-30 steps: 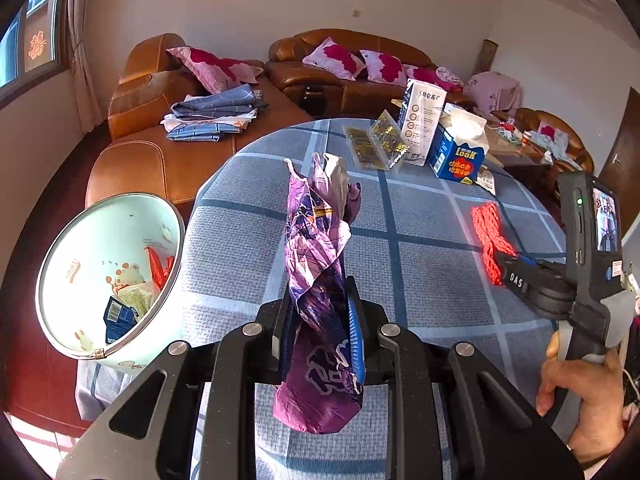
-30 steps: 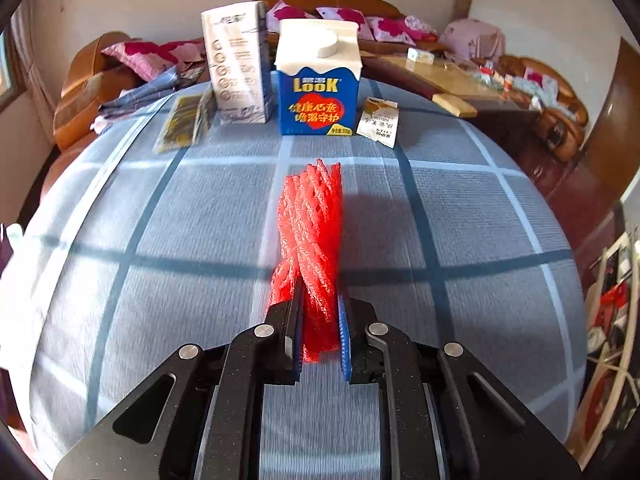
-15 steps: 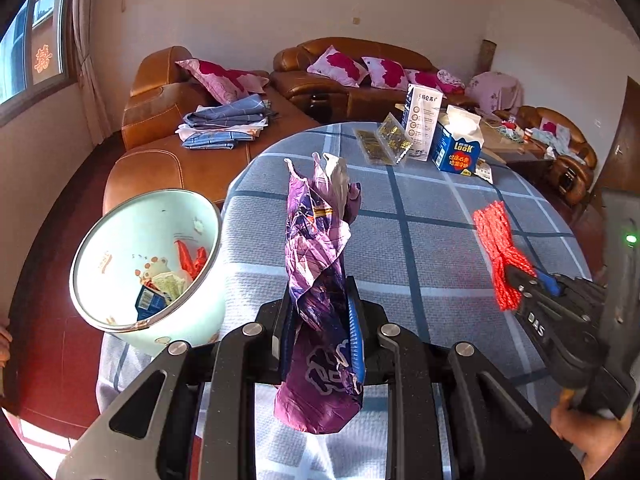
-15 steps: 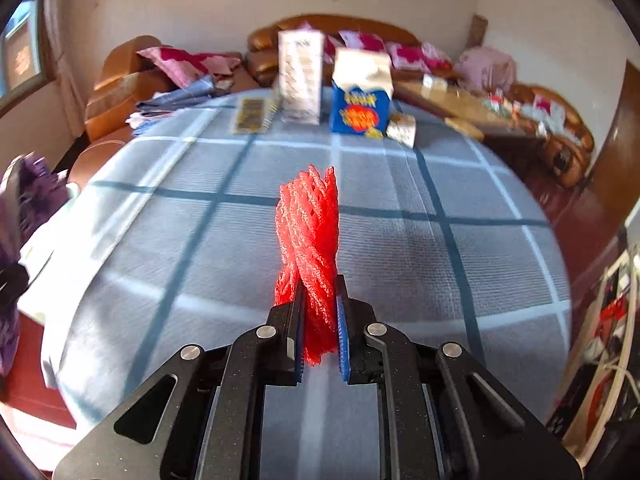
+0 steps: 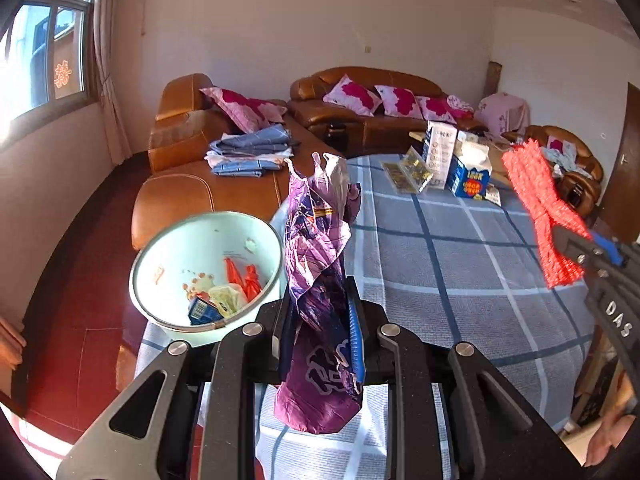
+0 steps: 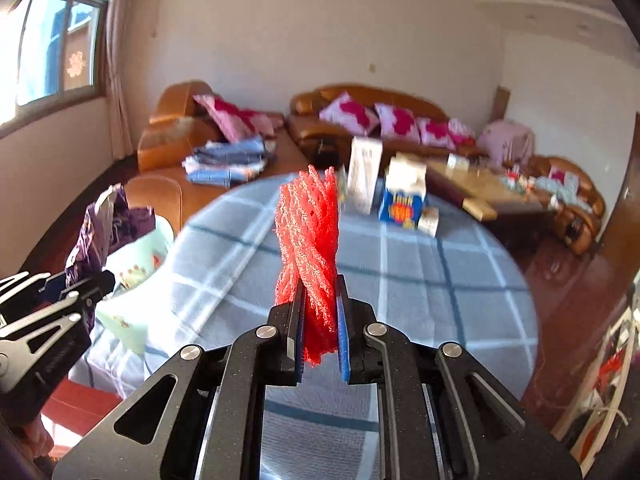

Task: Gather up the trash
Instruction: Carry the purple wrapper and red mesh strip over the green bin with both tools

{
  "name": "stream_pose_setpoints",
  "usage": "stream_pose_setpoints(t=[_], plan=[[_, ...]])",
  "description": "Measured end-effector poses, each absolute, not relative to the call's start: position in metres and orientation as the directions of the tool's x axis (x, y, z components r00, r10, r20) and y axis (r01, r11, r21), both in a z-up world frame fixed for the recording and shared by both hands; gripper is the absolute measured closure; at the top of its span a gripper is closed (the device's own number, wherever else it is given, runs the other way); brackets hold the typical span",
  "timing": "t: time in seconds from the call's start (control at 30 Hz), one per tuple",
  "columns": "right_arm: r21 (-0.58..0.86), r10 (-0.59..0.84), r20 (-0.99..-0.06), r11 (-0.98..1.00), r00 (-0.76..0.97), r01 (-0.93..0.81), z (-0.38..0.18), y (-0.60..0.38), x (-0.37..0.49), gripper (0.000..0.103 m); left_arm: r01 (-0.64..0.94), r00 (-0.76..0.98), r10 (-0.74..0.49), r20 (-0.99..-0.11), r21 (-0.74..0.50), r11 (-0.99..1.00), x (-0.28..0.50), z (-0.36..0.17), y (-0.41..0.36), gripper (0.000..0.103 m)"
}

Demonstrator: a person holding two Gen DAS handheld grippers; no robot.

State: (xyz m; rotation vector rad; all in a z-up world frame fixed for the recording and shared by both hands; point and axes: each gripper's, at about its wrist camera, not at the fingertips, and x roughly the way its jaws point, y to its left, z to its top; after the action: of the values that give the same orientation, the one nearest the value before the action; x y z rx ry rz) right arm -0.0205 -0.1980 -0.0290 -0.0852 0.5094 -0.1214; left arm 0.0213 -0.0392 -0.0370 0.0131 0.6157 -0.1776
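Left gripper (image 5: 320, 332) clamped on a crumpled purple wrapper (image 5: 318, 264), glossy, printed with pale characters, standing upright between the pads above the near edge of the bench (image 5: 460, 280). Right gripper (image 6: 320, 332) nearly closed on a twisted bundle of red mesh netting (image 6: 310, 240), frilled at the top, raised over the checked cloth. Just left of the bench, a pale green bin (image 5: 160, 248) holding scraps.
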Motion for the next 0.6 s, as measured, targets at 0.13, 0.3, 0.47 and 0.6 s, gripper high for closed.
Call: stream_pose_setpoints(t=[0.13,0.3,0.47,0.6], plan=[[-0.119,-0.118,-0.414,0.990,0.903,0.075,-0.004,-0.182,-0.034,0.089,0.153,0.825,-0.162,-0.542,-0.062,0.986,0.017,-0.022,-0.024,0.081],[-0.125,-0.091,-0.368,0.991,0.925,0.048,0.014,-0.166,-0.041,0.089,0.126,0.857,-0.139,-0.496,-0.060,0.990,0.011,-0.006,-0.008,0.081],[-0.129,-0.063,-0.356,0.992,0.932,0.018,0.022,-0.151,-0.038,0.089,0.102,0.873,-0.124,-0.472,-0.073,0.992,0.007,0.003,0.003,0.081],[-0.139,-0.045,-0.325,0.990,0.945,0.000,0.031,-0.144,-0.038,0.089,0.079,0.882,-0.111,-0.458,-0.088,0.993,0.006,0.008,0.013,0.081]])
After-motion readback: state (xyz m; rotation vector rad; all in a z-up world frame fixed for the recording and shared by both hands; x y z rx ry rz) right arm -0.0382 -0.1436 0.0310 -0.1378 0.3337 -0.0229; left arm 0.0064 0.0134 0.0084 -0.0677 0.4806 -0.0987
